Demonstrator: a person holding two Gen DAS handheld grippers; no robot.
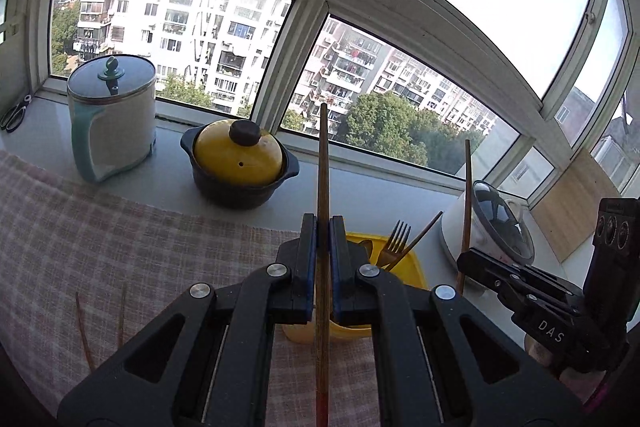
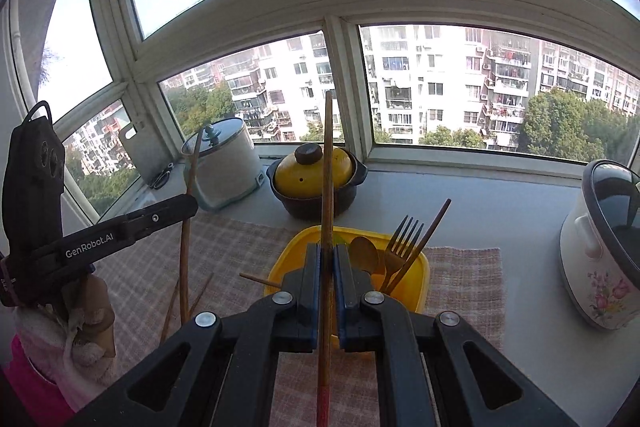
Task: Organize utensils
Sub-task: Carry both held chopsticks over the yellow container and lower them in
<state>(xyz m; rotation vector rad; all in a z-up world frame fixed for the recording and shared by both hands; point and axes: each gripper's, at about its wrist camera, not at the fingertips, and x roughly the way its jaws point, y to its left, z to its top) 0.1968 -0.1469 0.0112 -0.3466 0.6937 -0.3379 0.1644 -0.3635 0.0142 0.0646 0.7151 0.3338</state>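
Chopsticks are in both grippers at this moment. The left gripper (image 1: 323,227) has its two black jaws with blue pads pressed on a long brown wooden chopstick (image 1: 323,155), which stands upright between them and rises in front of the window. The right gripper (image 2: 327,255) pinches in the same way a second brown wooden chopstick (image 2: 328,163), also upright, with a red end near the camera.

Below and behind the grippers stands a yellow square plastic tray (image 2: 416,279) on a pink checked tablecloth (image 2: 464,267). In the tray lie a golden metal fork (image 2: 402,239), a wooden spoon (image 2: 365,254) and one more thin chopstick, which leans on the fork. Two loose brown chopsticks (image 2: 188,301) lie on the cloth to the left of the tray.

On the grey windowsill stand a dark clay pot with a yellow lid (image 2: 316,183), a white pot with a glass lid and pale green handle (image 1: 112,115), and a white flowered cooker (image 2: 600,247) at the right.
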